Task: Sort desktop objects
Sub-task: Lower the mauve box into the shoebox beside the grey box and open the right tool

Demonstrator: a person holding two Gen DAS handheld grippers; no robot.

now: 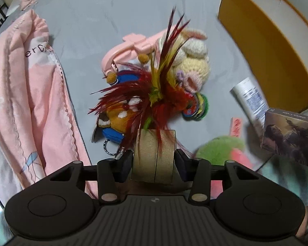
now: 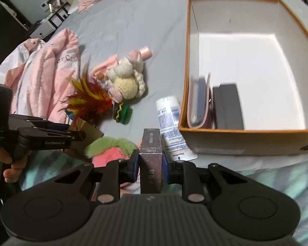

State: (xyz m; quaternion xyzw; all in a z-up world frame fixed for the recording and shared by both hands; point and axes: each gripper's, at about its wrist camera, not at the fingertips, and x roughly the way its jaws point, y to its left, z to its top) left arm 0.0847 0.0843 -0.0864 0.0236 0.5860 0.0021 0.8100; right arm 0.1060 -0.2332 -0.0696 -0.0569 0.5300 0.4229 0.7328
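Here, low in the left wrist view, my left claw (image 1: pixel 154 160) pinches a gold block (image 1: pixel 154 153) topped with feathers (image 1: pixel 154 82), above the toy pile. In the right wrist view, my right claw (image 2: pixel 151 166) clamps a dark card box (image 2: pixel 151 153) at bottom centre; next, I judge, it goes into the orange box (image 2: pixel 246 137) at right.

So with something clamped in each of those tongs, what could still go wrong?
The right tongs grip the small dark box only by its narrow sides, so it might twist loose before reaching the orange box. The left tongs hold a gold block draped in feathers, which might snag and drag the toy pile.
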